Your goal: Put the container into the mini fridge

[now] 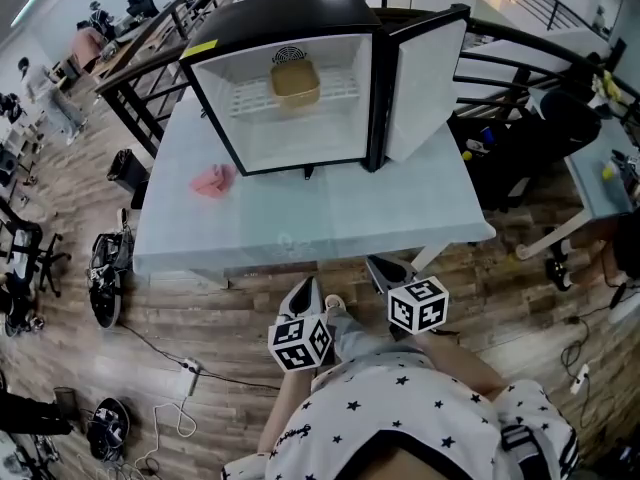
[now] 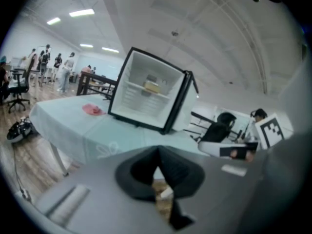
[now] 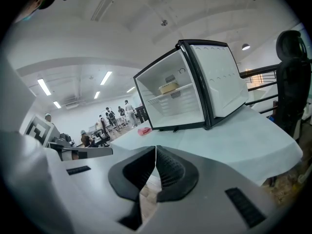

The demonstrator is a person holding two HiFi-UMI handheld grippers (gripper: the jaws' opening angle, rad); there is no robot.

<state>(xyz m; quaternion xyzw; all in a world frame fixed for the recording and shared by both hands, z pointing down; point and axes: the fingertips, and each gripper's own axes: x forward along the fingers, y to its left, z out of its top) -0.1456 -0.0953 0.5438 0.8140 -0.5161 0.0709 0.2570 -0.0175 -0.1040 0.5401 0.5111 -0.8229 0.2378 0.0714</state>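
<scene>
Seems done with placing: container (image 1: 295,81) on fridge (image 1: 290,13) shelf, far side of bench (image 1: 300,223). Left tool (image 1: 305,296) and right tool (image 1: 385,270) pressed together, empty. Next, probably: swing right-hand door (image 1: 425,88) shut.

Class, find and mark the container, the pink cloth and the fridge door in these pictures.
container (image 1: 295,83), head view, on its front wall.
pink cloth (image 1: 212,180), head view, on its middle.
fridge door (image 1: 425,88), head view, on its white inner panel.

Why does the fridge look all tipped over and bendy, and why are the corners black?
Left gripper view: the wide-angle lens bends the mini fridge, dark round rim, near jaws blurry. Right gripper view: same curving, dark rim, sharper. Head view: edges bow outward, light is even.
</scene>
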